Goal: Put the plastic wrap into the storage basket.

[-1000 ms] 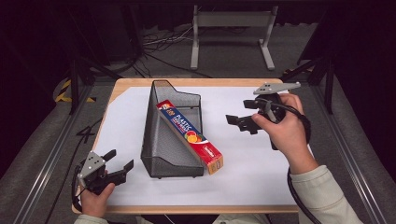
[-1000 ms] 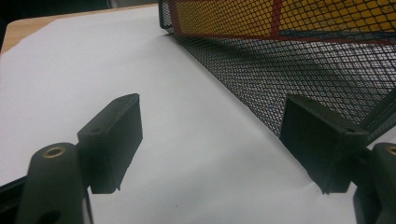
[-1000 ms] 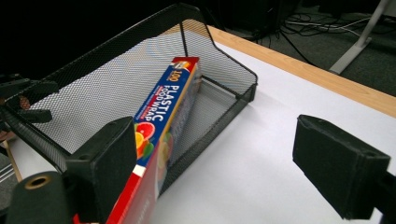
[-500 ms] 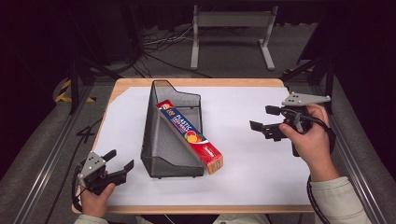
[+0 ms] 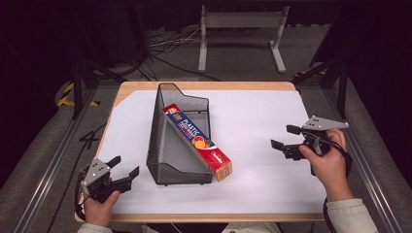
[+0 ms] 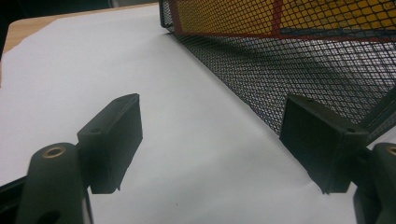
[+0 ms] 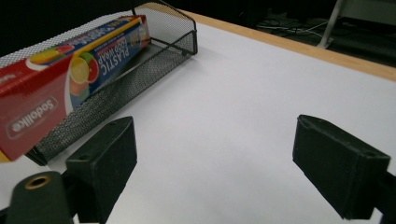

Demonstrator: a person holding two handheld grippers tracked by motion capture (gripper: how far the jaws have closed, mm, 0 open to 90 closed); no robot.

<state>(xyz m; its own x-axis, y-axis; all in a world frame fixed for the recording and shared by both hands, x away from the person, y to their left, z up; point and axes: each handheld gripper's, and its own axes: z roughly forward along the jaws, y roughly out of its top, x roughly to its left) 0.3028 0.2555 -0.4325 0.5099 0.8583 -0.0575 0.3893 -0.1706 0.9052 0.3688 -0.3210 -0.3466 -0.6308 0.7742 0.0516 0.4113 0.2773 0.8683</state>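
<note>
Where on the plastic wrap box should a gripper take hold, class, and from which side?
Probably the near end of the plastic wrap box, which juts past the mesh tray. The open right gripper can come from the right, jaws across its narrow faces.

table (image 5: 204, 86): wooden | white sheet (image 5: 262, 145) covers top | mesh basket (image 5: 170, 145) on sheet

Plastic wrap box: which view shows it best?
The high view: the whole box shows, leaning in the mesh tray, one end sticking out. The right gripper view shows its printed side and end close up; the left gripper view, just colours through mesh.
</note>
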